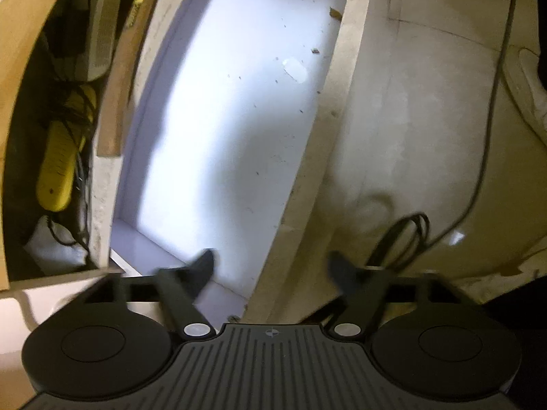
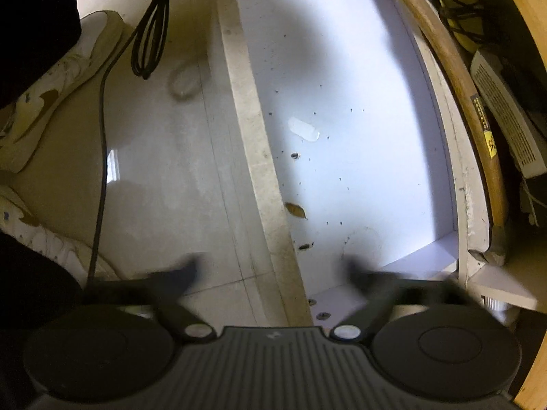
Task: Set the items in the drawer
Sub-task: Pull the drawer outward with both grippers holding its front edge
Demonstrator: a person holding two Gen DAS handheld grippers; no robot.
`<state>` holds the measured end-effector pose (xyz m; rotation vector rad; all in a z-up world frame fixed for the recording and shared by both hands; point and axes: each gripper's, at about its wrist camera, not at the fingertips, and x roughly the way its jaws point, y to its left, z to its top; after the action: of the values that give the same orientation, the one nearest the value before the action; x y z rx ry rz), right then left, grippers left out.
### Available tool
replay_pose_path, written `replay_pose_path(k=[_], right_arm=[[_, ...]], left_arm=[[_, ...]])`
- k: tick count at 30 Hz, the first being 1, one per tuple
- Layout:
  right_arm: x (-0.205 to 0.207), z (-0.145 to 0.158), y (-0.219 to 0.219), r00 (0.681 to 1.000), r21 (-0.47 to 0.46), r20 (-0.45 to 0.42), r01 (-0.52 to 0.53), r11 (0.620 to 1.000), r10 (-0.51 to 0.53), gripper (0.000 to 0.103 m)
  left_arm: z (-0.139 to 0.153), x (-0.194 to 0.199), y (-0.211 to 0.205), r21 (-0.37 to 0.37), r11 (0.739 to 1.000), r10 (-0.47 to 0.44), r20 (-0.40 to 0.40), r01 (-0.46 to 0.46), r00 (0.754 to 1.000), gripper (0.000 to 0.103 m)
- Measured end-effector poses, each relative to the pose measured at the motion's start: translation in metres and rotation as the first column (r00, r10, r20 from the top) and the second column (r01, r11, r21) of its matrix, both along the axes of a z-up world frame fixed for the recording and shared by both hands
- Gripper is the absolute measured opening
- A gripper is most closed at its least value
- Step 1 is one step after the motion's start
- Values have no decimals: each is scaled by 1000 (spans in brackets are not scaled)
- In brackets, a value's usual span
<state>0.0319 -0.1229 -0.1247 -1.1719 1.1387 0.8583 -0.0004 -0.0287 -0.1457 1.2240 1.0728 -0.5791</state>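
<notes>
Left gripper point(image 1: 271, 266): black fingers spread wide apart, nothing btwn them. Its left fingertip hangs over the near inside corner of the pulled-out white drawer point(image 1: 218, 130); the right fingertip is over the pale tiled floor point(image 1: 403, 119), w/ the drawer's worn off-white front panel point(image 1: 336, 102) running btwn the two.

Right gripper point(image 2: 270, 268): fingers also wide apart and holding nothing, blurred. Left fingertip over the floor, right fingertip over the drawer's near end, front panel again btwn them.

Drawer bottom is bare white laminate w/ dark specks, a small translucent plastic scrap point(image 2: 303, 129) lying flat near the front panel, and a brown dry leaf point(image 2: 296, 209) just beside that panel.

Outward, behind the drawer inside the wooden cabinet: a yellow power strip point(image 1: 58, 167) w/ black cords, a white vented box point(image 2: 506, 130) and a wooden handle point(image 2: 454, 78) lying along the drawer's rear edge.

On the floor side: a looped black cable point(image 2: 150, 37) and white sneakers point(image 2: 61, 68).
</notes>
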Motion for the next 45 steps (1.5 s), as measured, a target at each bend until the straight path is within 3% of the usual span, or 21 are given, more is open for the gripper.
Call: replay_pose_path(k=[3, 10, 19, 25, 27, 39, 45], right_arm=[[2, 0, 1, 1000, 11, 9, 26, 1000, -26, 103], [3, -1, 5, 999, 19, 3, 45, 999, -45, 103], [9, 7, 5, 989, 93, -26, 146, 985, -144, 103], [15, 15, 2, 964, 148, -58, 267, 952, -261, 103], [17, 17, 3, 953, 152, -71, 304, 941, -296, 103], [23, 16, 6, 885, 168, -130, 464, 870, -447, 103], [28, 17, 1, 818, 163, -135, 575, 802, -559, 103]], left_arm=[[0, 1, -1, 5, 1000, 16, 16, -16, 1000, 91], [1, 1, -5, 24, 998, 65, 20, -65, 998, 91], [8, 3, -7, -9, 986, 166, -13, -166, 986, 91], [16, 9, -7, -52, 960, 274, -15, -274, 962, 92], [18, 10, -8, -58, 953, 298, -16, -299, 954, 97], [31, 14, -7, -121, 871, 476, -27, -476, 879, 103], [40, 19, -3, -170, 777, 602, -77, -606, 794, 103]])
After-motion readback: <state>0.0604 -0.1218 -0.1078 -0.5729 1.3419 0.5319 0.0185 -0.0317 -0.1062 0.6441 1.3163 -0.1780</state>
